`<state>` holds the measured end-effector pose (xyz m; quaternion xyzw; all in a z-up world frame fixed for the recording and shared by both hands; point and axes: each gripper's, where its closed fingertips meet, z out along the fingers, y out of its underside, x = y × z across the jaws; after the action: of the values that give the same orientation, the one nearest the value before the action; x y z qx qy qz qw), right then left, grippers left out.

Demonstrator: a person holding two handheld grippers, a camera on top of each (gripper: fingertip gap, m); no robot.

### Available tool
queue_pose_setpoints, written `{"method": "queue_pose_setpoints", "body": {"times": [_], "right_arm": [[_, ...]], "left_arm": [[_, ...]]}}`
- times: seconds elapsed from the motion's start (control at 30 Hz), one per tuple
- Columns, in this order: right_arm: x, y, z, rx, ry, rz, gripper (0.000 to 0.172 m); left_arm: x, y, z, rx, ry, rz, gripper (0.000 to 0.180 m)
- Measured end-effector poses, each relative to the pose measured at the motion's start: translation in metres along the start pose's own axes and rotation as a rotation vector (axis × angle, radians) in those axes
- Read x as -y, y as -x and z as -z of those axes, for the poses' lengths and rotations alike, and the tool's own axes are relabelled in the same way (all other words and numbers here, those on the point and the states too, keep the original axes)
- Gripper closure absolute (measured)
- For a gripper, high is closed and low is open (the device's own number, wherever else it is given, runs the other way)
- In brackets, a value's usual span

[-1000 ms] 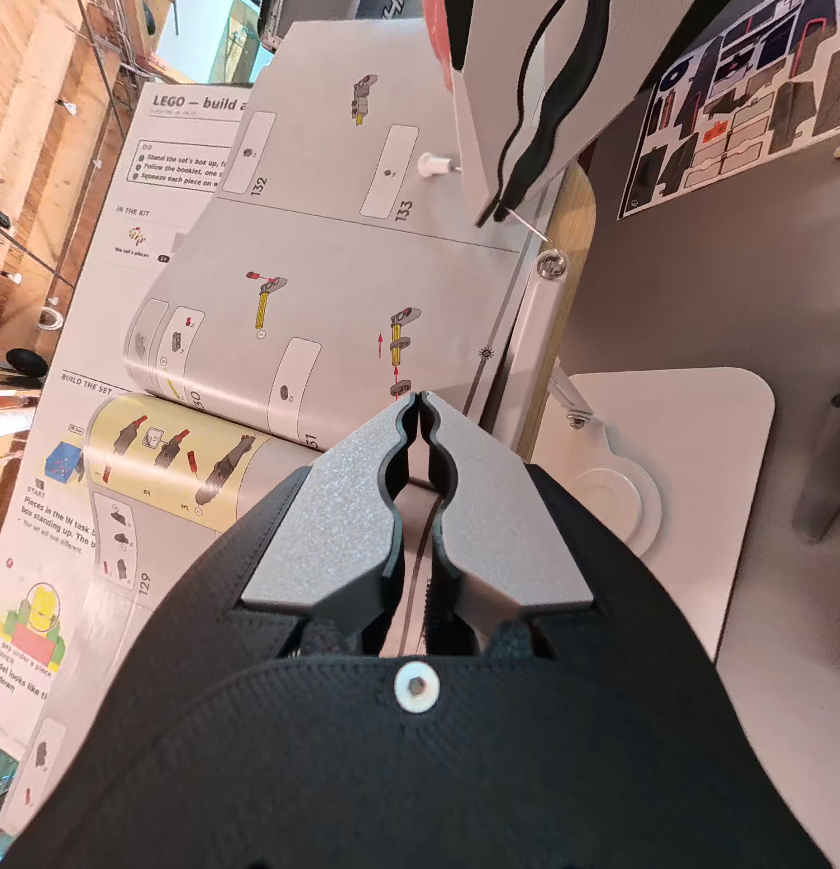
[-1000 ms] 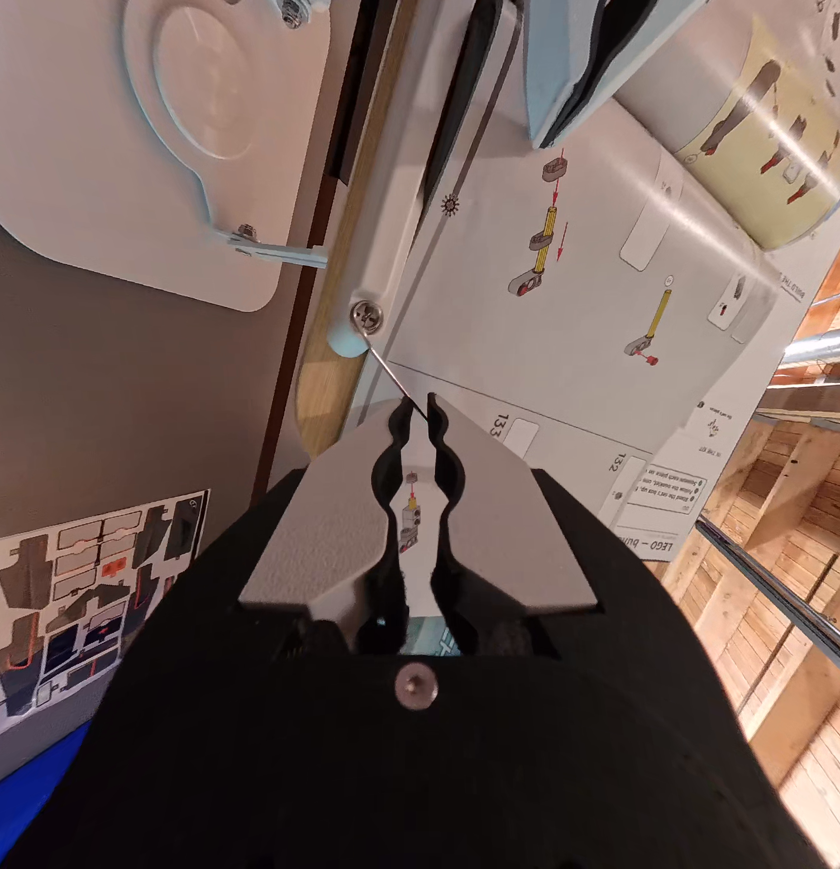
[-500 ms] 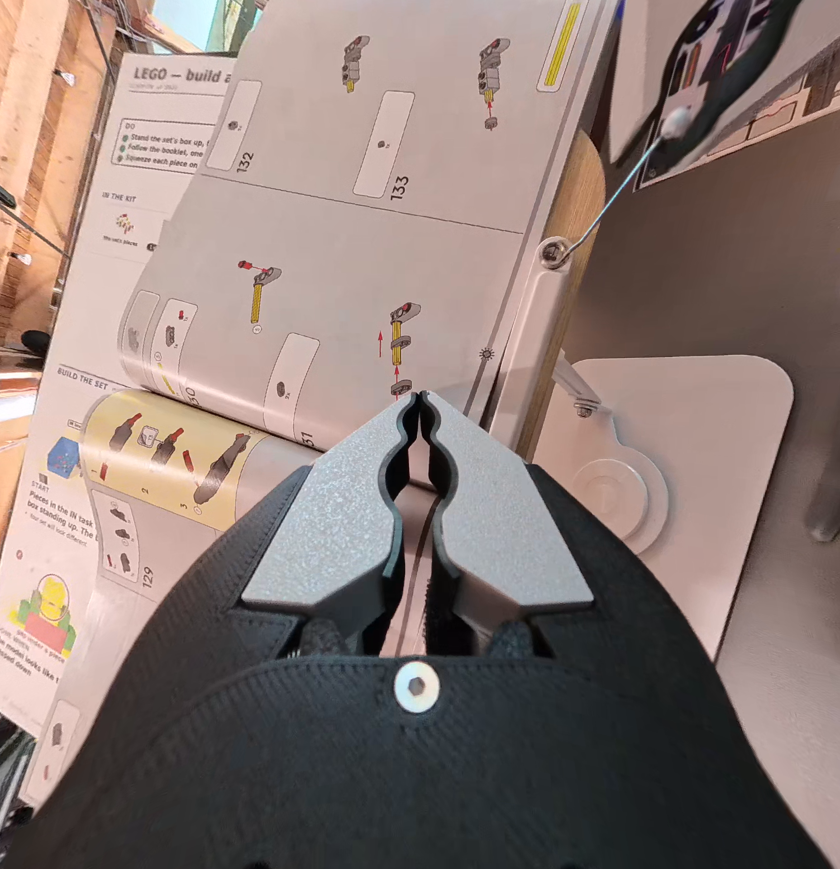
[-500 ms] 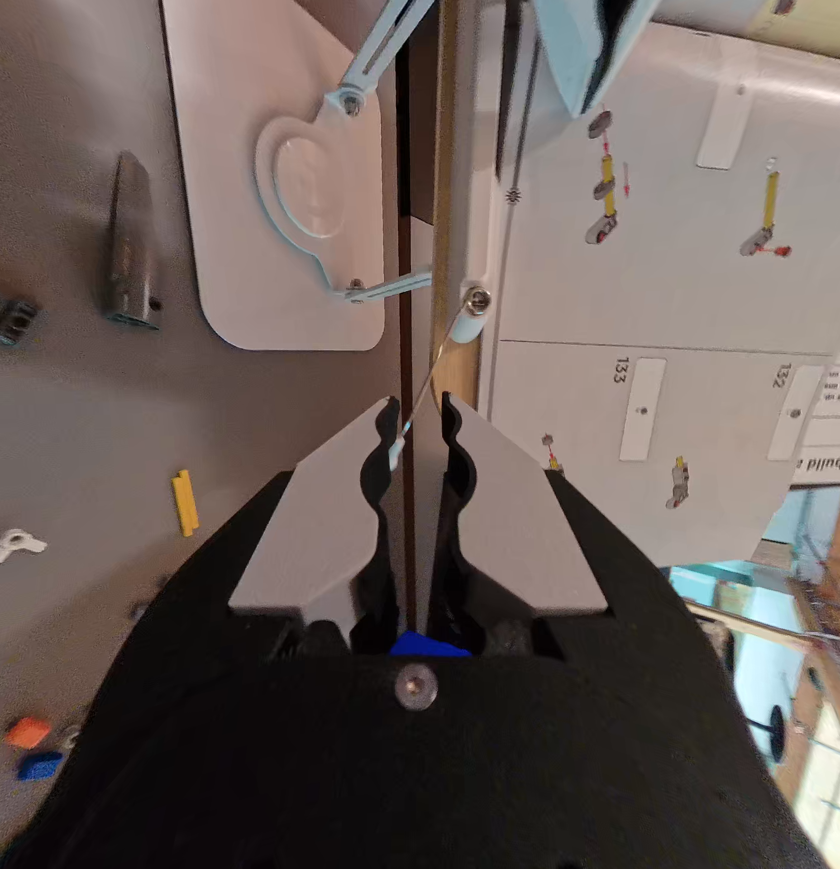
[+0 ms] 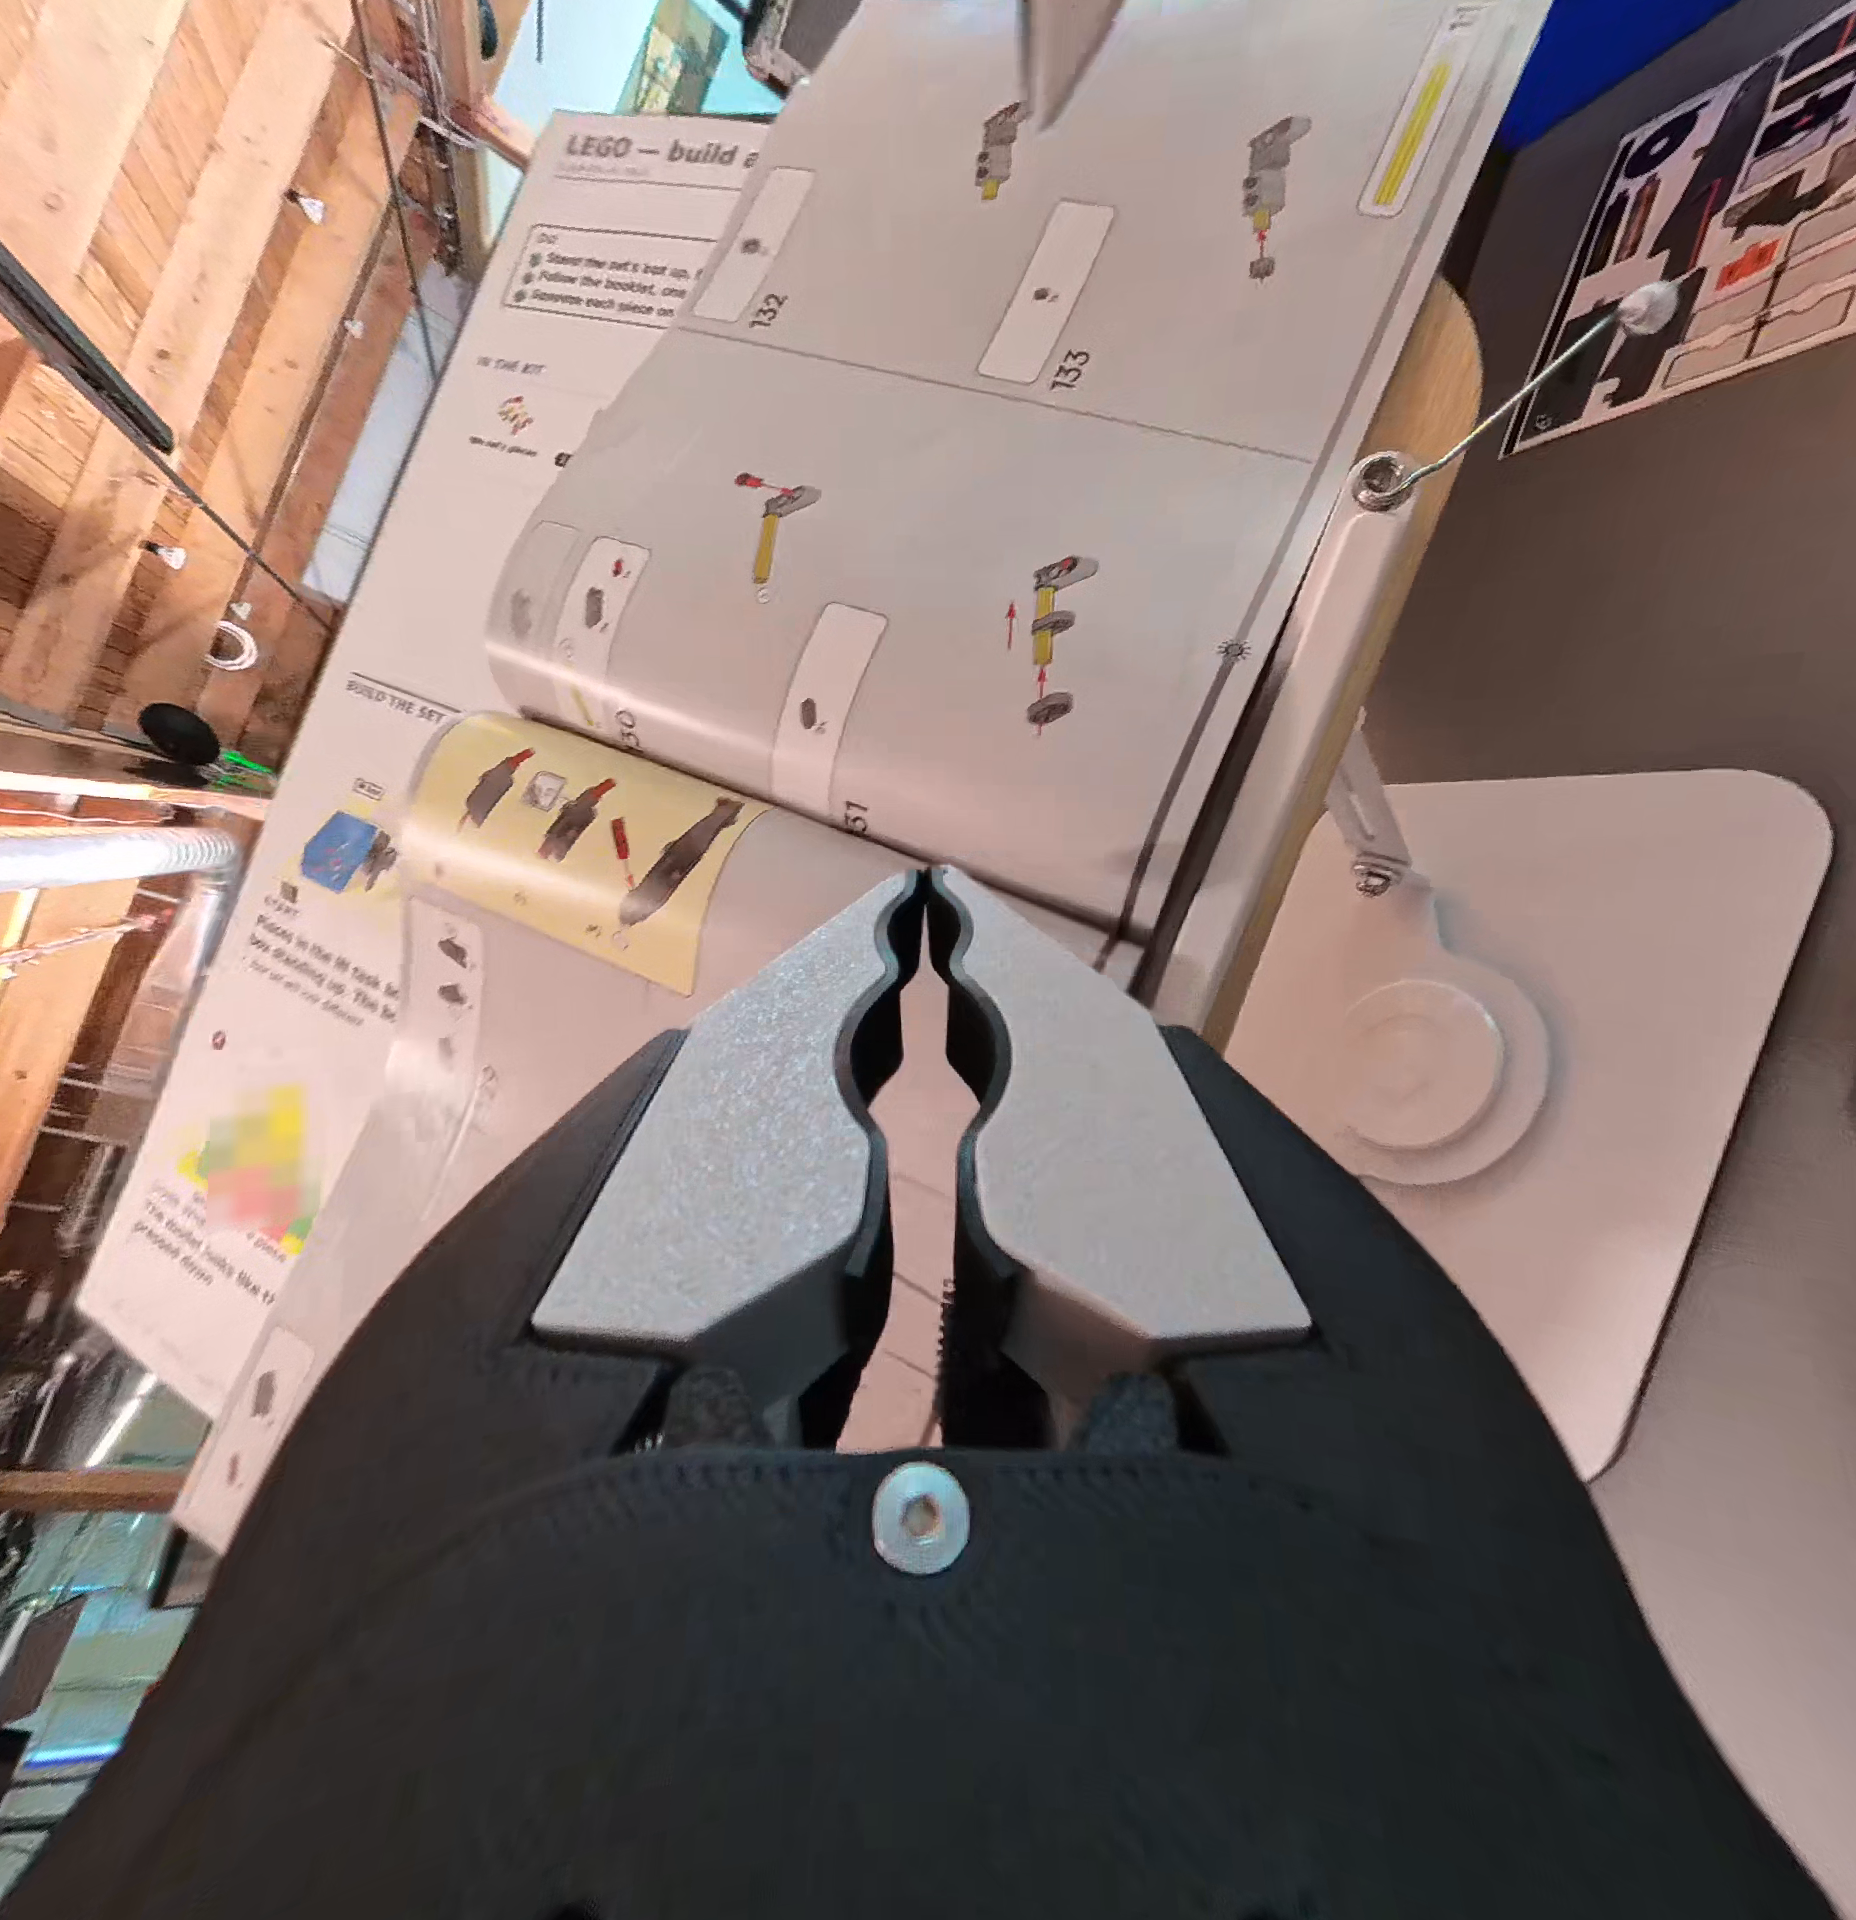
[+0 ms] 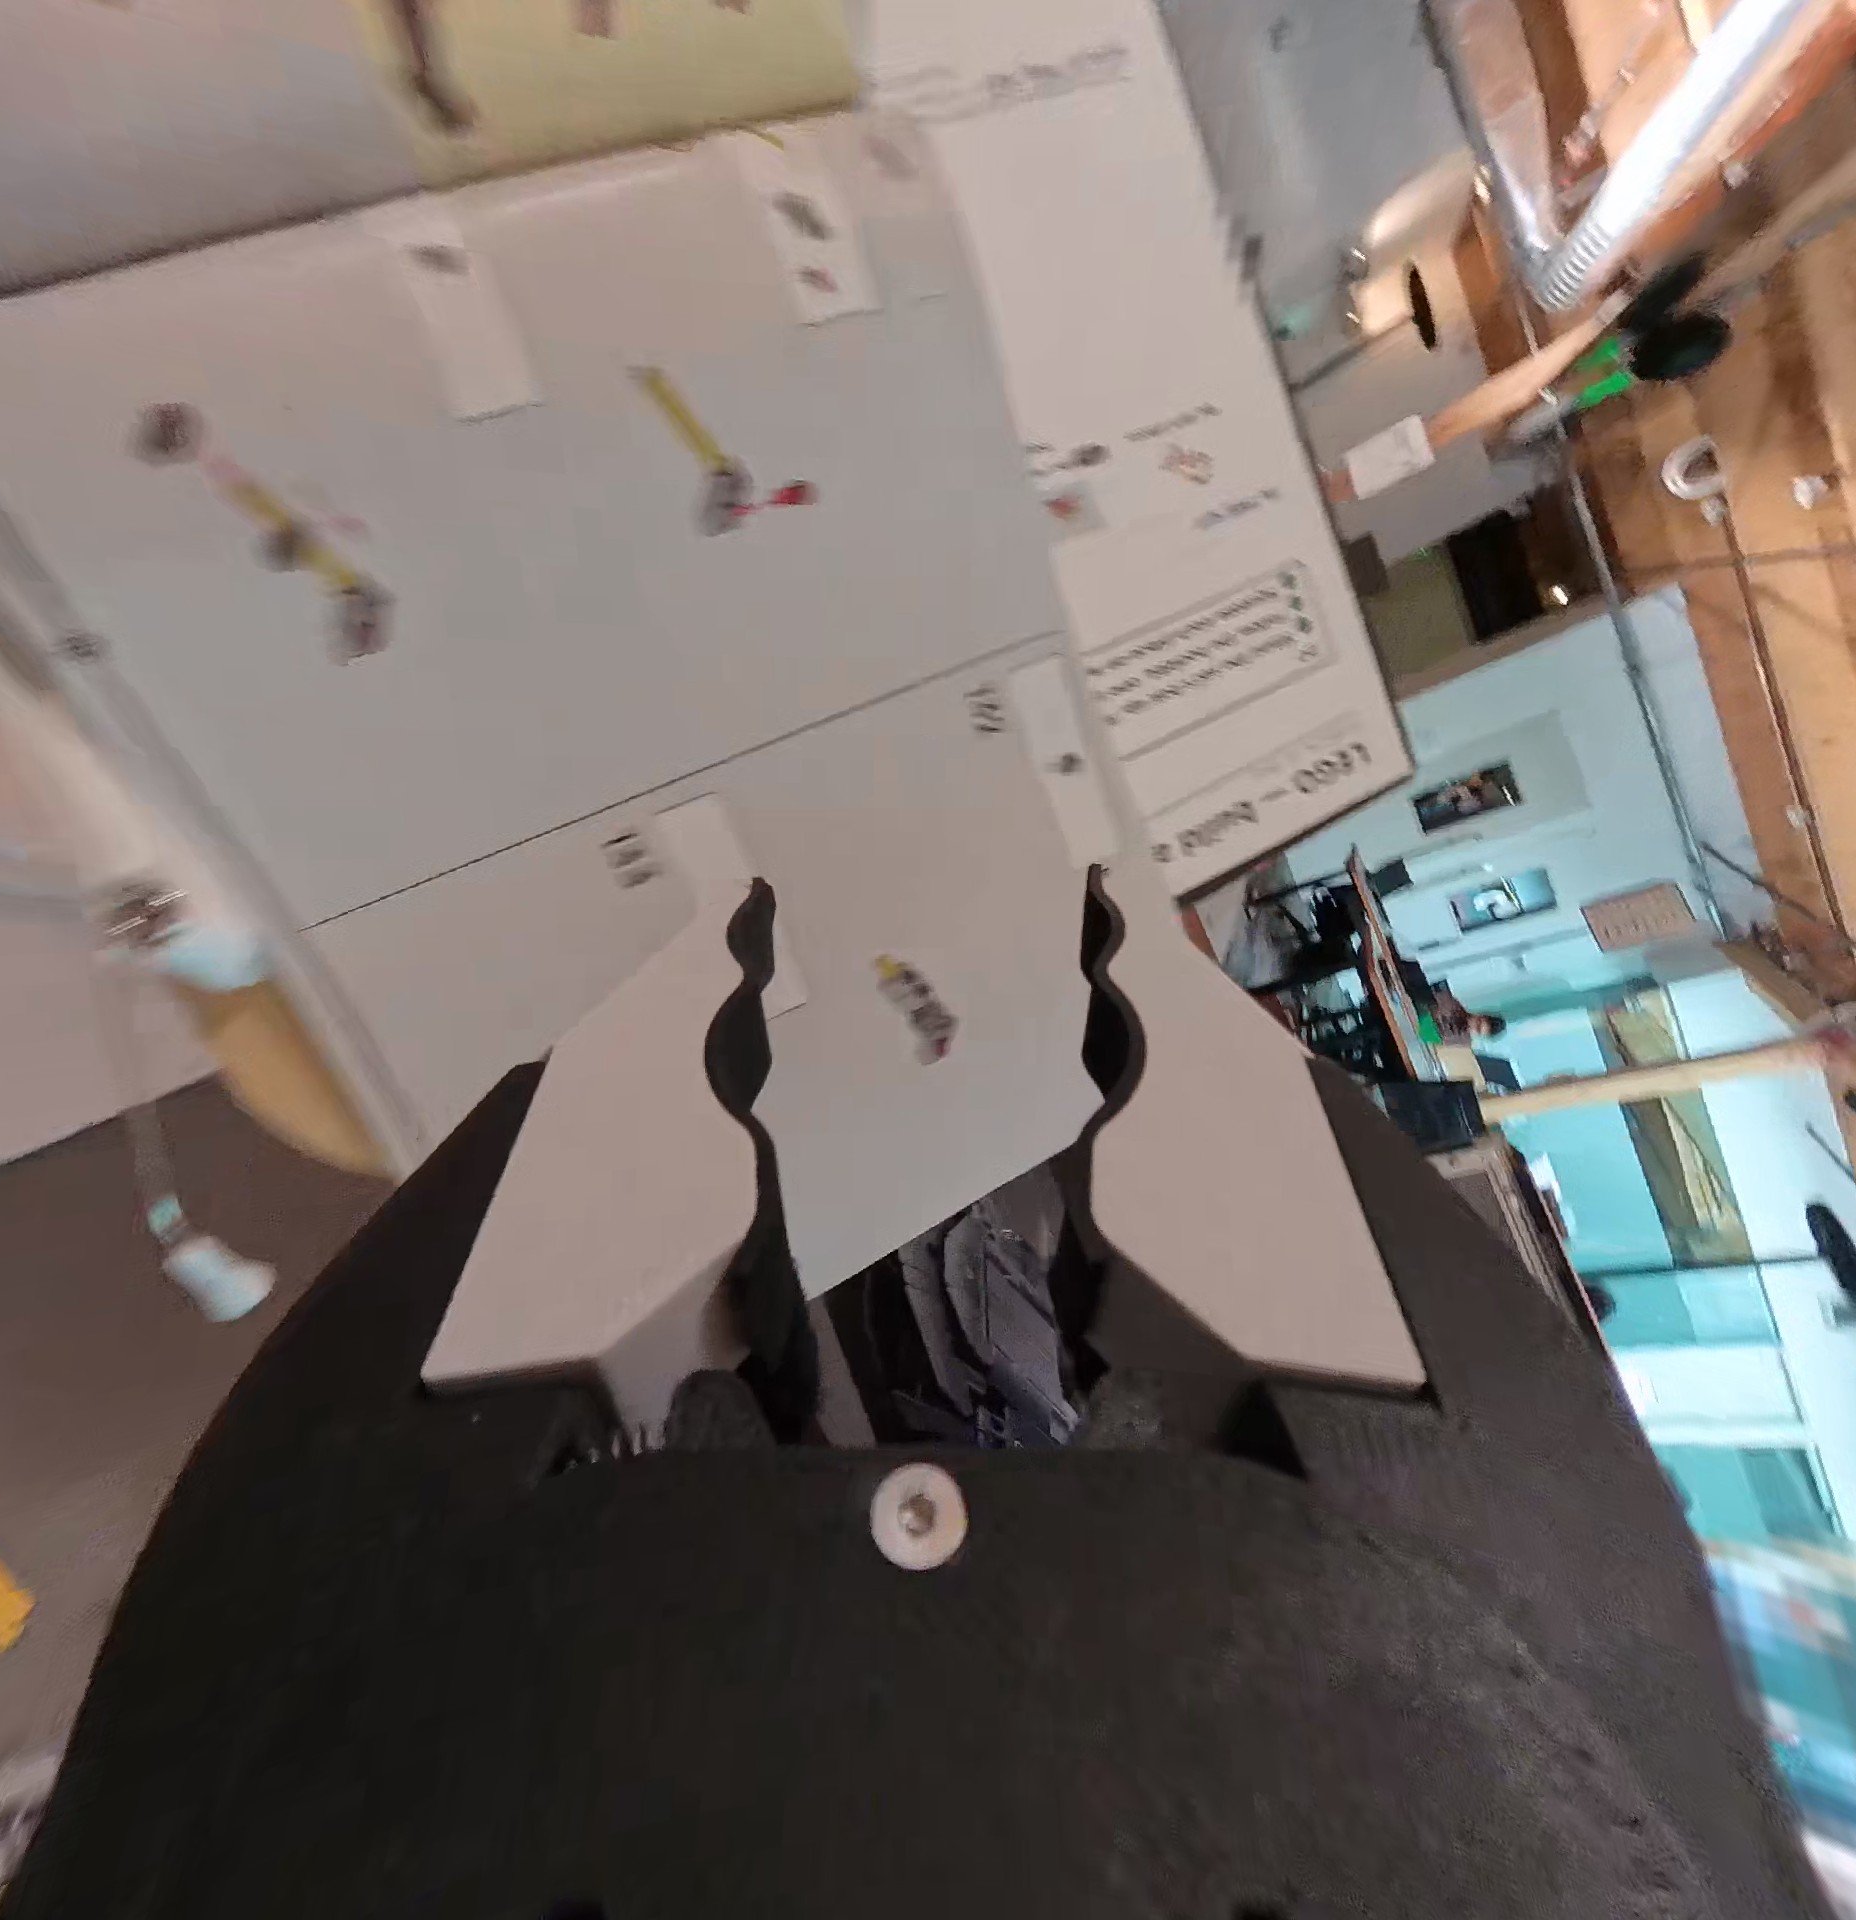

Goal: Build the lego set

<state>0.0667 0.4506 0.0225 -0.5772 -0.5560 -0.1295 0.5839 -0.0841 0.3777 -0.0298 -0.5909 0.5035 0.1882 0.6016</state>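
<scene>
Black ribbed tool (image 5: 926,878) bodies, grey wavy-edged fingers (image 6: 633,1122), silver screws

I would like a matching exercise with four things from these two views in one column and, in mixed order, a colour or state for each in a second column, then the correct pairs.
Things:
1. left claw
2. right claw
3. curled page of the instruction booklet
4. stand base plate

Colour or state:
A. yellow
B. wide open, nothing between the fingers
C. white, flat on the grey table
D. tips closed together

Pairs: 1-D, 2-B, 3-A, 4-C
</scene>
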Motion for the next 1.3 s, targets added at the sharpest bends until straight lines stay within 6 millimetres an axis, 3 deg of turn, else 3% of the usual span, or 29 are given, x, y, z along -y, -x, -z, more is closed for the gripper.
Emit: {"method": "queue_pose_setpoints", "body": {"times": [0.13,0.23,0.37,0.5,0.73,0.83,0.93,1.1,1.3], "right_arm": [[-0.004,-0.036,-0.025,-0.027,-0.007,-0.169,0.099],[-0.012,-0.047,-0.041,-0.006,0.024,-0.255,0.087],[-0.022,-0.041,-0.057,0.04,0.055,-0.287,0.091],[-0.022,-0.036,-0.059,0.088,0.042,-0.341,0.098],[-0.023,-0.031,-0.06,0.159,0.031,-0.376,0.096],[-0.023,-0.03,-0.06,0.172,0.027,-0.371,0.093],[-0.023,-0.03,-0.061,0.174,0.024,-0.367,0.093],[-0.023,-0.028,-0.06,0.178,0.024,-0.353,0.092],[-0.024,-0.027,-0.059,0.181,0.038,-0.329,0.091]], "left_arm": [[-0.004,0.009,0.005,0.009,0.004,-0.01,0.18],[-0.01,0.013,0.01,0.009,0.007,0.0,0.18],[-0.032,0.019,0.014,0.006,0.039,0.027,0.18],[-0.054,0.034,0.023,0.039,0.065,0.058,0.179],[-0.066,0.061,0.052,-0.002,0.045,0.055,0.169],[-0.066,0.061,0.066,-0.083,0.033,-0.027,0.162],[-0.084,0.063,0.069,-0.102,0.122,-0.157,0.151],[-0.088,0.03,0.061,-0.234,0.14,-0.296,0.146],[-0.061,0.041,0.044,-0.119,0.106,-0.571,0.15]]}}
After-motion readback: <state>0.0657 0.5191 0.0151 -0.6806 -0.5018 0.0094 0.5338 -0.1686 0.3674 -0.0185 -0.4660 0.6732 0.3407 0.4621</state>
